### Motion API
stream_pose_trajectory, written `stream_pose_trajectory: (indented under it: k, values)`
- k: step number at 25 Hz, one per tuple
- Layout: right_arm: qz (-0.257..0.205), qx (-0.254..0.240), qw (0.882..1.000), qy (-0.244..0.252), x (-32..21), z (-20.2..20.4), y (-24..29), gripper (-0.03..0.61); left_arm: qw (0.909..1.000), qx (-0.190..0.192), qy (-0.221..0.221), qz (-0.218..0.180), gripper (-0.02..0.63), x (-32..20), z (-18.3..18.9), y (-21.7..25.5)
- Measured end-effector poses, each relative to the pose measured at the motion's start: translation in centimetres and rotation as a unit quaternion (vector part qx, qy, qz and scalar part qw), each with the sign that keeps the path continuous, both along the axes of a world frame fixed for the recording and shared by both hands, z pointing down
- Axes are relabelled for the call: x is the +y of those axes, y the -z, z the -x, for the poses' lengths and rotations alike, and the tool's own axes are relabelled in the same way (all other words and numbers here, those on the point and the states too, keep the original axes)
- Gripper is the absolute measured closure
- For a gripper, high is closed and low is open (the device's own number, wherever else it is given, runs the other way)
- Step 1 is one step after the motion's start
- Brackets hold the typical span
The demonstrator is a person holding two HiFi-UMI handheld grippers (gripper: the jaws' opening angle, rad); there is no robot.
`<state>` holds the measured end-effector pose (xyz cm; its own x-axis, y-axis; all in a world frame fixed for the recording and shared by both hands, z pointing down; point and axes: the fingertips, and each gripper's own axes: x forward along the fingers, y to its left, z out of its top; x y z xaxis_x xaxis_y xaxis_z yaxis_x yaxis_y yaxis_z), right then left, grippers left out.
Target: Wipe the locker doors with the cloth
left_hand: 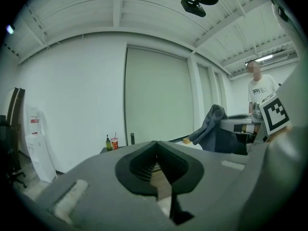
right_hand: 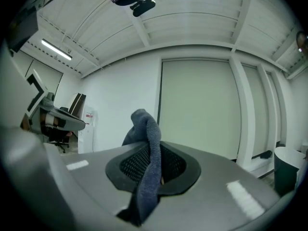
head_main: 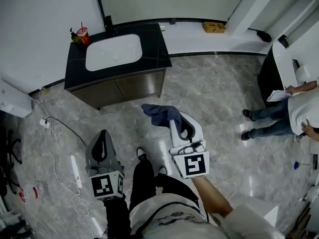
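We have the cloth (head_main: 158, 113) in hand, and as far as we can judge that is all of the task that is done. The right tongs (head_main: 174, 121) are clamped narrow on it. The dark blue fabric runs between the two jaws and flops out past their tips, a loose fold hanging toward the left. The left tongs (head_main: 103, 135) are closed with their tips meeting and nothing between them. They sit lower and to the left of the right pair, well apart from the cloth.

Both tongs are held out over the marble floor (head_main: 209, 93), touching no surface. Far to the left stands a black desk (head_main: 149, 49) with a white basin set in it and a red cup (head_main: 83, 35) at its far left corner. Another person (head_main: 279, 111) stands at the right edge.

We cannot pick out any locker door with certainty. The pale panels ahead in the gripper views could be doors or plain wall. We see the cloth pressed to no panel, so we judge the wiping itself not yet begun. What is left is to carry the cloth to the lockers, lay it flat against a door and rub across each one.
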<state>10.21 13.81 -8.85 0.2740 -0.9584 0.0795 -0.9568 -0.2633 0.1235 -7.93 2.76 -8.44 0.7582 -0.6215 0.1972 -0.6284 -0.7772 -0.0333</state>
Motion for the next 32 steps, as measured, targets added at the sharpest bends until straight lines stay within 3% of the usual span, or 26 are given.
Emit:
stream_pose_trajectory:
  k: [6, 11, 17, 22, 32]
  values:
    - [-0.021, -0.02, 1.0, -0.01, 6.9, 1.7, 3.3, 0.528, 0.9995, 0.01, -0.03, -0.009, 0.611, 7.5, -1.4, 2.4]
    - [-0.041, -0.022, 0.999, -0.027, 10.4, 1.9, 5.5, 0.528, 0.9981, 0.025, -0.043, -0.036, 0.611, 10.6, -1.8, 5.1]
    - [-0.07, 0.012, 0.997, -0.024, 9.3, 6.0, 7.8, 0.528, 0.9951, 0.045, -0.048, -0.074, 0.611, 9.5, 2.1, 7.0]
    - [-0.083, 0.018, 0.996, -0.021, 9.4, 6.7, 9.3, 0.529, 0.994, 0.05, -0.044, -0.087, 0.611, 9.3, 2.9, 9.1]
    - [-0.073, 0.007, 0.997, -0.026, 9.6, 6.6, 9.5, 0.532, 0.9949, 0.055, -0.034, -0.078, 0.611, 8.9, 4.0, 9.0]
